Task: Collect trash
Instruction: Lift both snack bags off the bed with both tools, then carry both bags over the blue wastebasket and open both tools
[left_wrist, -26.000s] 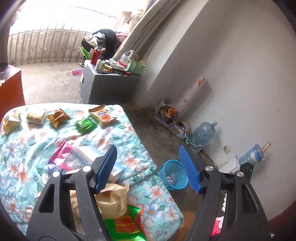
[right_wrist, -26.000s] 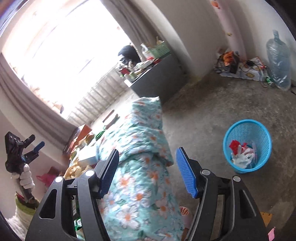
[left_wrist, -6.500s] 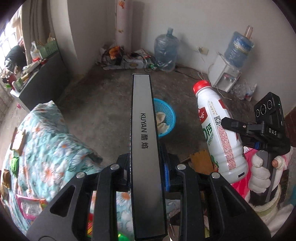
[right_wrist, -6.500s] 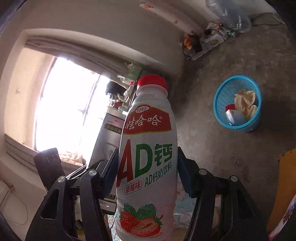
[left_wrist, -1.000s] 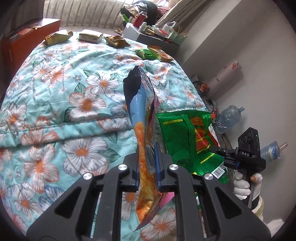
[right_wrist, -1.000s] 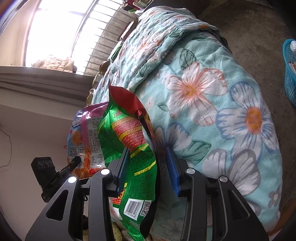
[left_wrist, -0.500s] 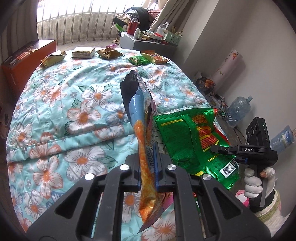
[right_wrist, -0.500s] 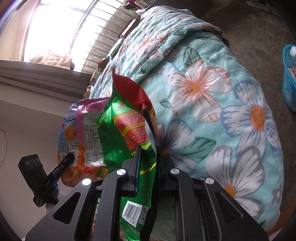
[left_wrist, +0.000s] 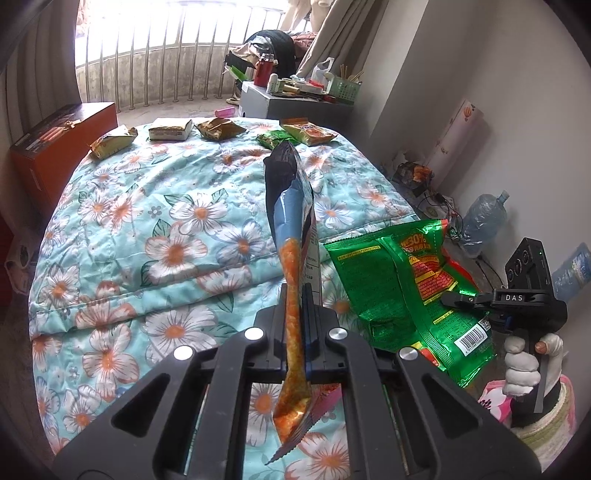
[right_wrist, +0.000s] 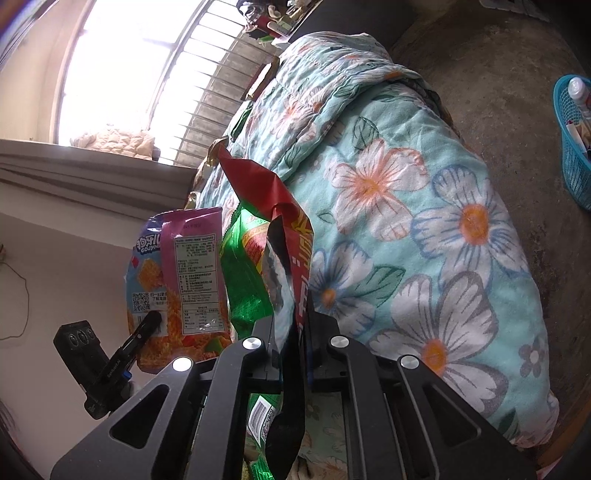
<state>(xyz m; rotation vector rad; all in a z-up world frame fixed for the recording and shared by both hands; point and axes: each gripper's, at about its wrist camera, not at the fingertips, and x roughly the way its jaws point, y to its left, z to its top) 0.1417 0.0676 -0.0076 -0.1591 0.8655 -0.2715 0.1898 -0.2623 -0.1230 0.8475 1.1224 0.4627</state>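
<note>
Left gripper (left_wrist: 295, 317): you had it clamped on the blue-and-orange snack bag (left_wrist: 293, 236), which stood edge-on above the jaws
Right gripper (right_wrist: 291, 332): you had it pinched shut on the green-and-red snack bag (right_wrist: 258, 266), lifted clear of the quilt (right_wrist: 424, 229)
Step in hand: carrying both bags to the blue basket (right_wrist: 572, 147), as I judged it; you did well to keep both grips firm and bring each bag right over the rim before letting go, since such light bags would drift
Surface: the flowered quilt lay soft and rumpled, with more wrappers (left_wrist: 170, 129) along its far edge
Room: bare concrete floor, barred window behind, water bottle (left_wrist: 484, 221) by the wall
</note>
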